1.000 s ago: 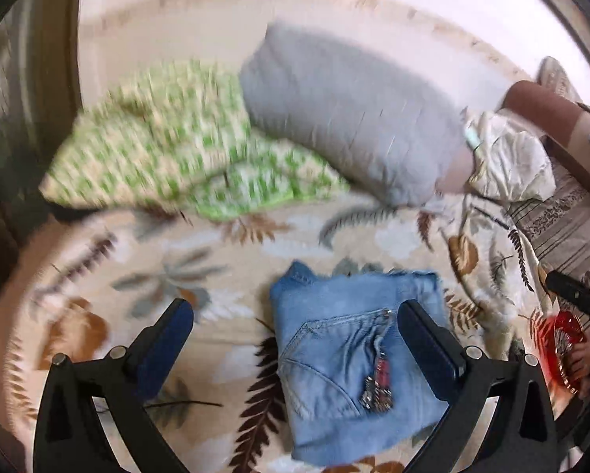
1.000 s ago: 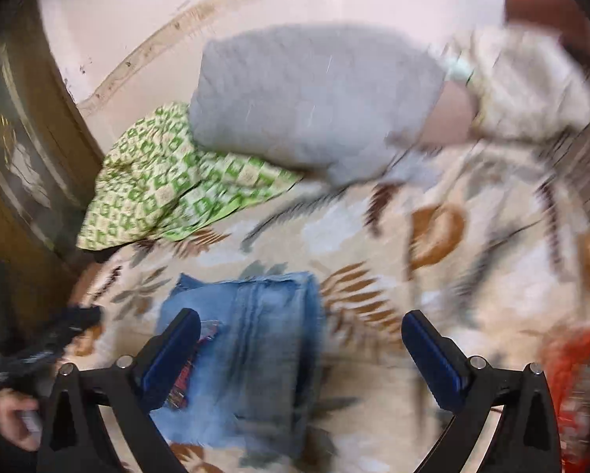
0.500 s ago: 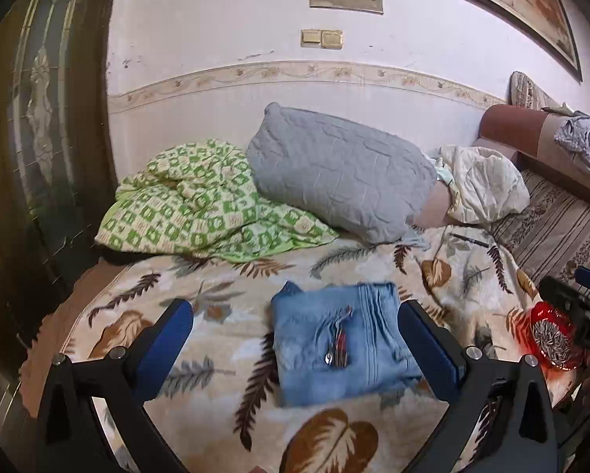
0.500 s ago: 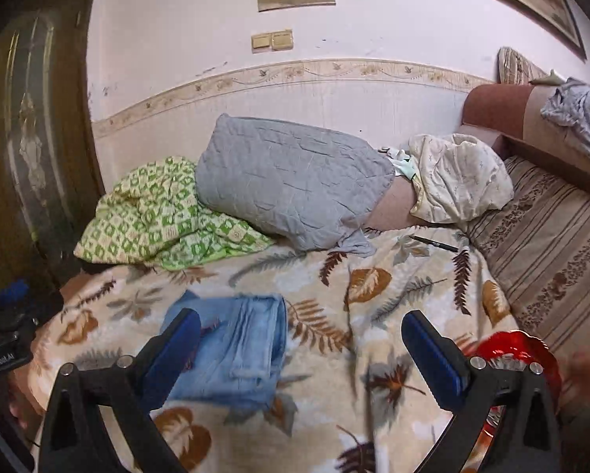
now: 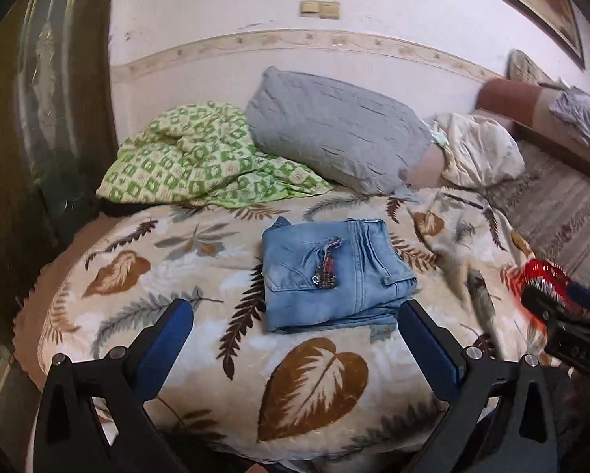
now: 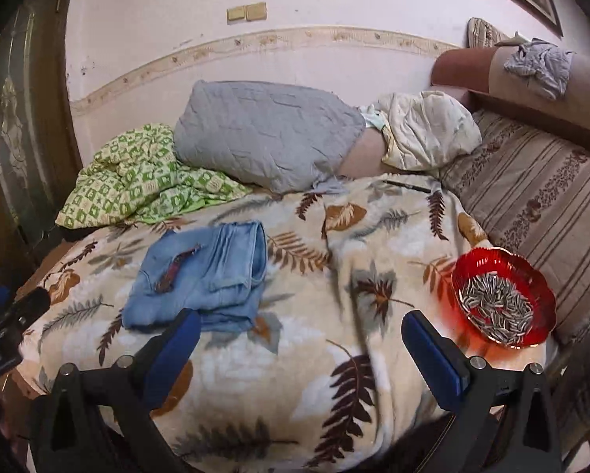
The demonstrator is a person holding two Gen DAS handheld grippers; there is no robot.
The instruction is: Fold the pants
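Both grippers, left (image 5: 295, 339) and right (image 6: 300, 339), hover with jaws spread wide and nothing between them, above the near edge of the leaf-print blanket (image 5: 314, 386). Folded jeans (image 5: 330, 272) lie flat mid-blanket, near a green checked cloth (image 5: 200, 157) and grey pillow (image 5: 334, 130). Far right sits a red bowl (image 6: 503, 272) of seeds.
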